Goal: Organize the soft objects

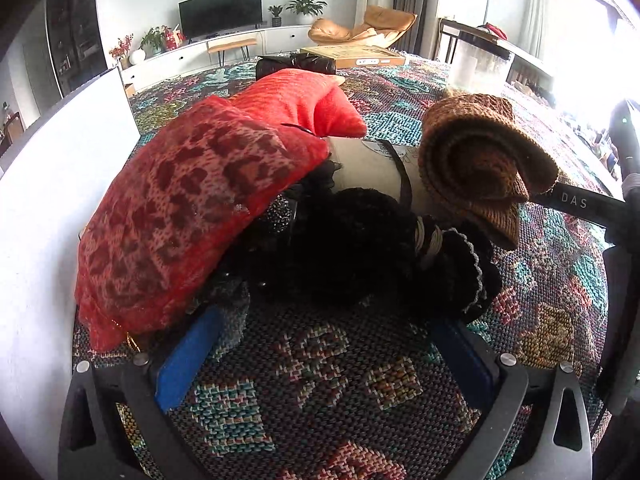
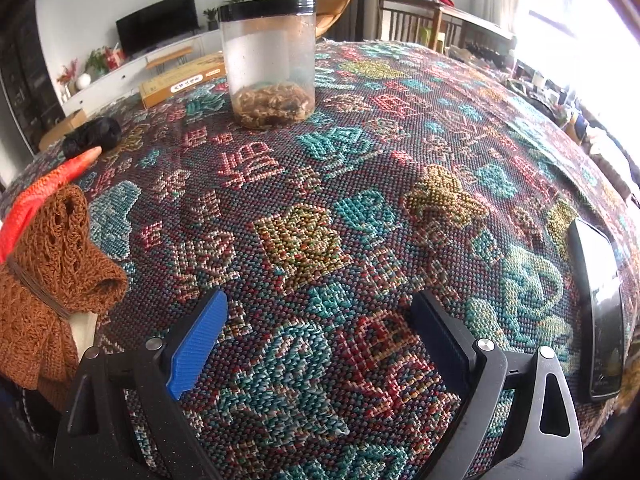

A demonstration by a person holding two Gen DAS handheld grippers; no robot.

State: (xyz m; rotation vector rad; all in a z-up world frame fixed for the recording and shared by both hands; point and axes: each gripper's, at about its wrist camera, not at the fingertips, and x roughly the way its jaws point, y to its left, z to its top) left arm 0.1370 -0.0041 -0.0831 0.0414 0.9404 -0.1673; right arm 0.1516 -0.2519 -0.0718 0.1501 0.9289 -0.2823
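Observation:
In the left wrist view a red leopard-print fabric bundle (image 1: 188, 216) leans over a black fuzzy bundle (image 1: 352, 244) tied with a pale band. A rolled brown knit (image 1: 480, 160) lies to their right on a pale box (image 1: 372, 168). My left gripper (image 1: 324, 344) is open, its blue pads just short of the black bundle. In the right wrist view my right gripper (image 2: 316, 340) is open and empty over the patterned cloth. The brown knit (image 2: 52, 280) and a red fabric tip (image 2: 44, 188) show at its left edge.
A woven patterned cloth (image 2: 360, 200) covers the table. A clear jar with a black lid (image 2: 272, 60) stands at the far side, a phone (image 2: 600, 312) lies at right, a flat cardboard box (image 1: 352, 56) and a black roll (image 1: 296, 65) lie far back. A white panel (image 1: 44, 200) stands at left.

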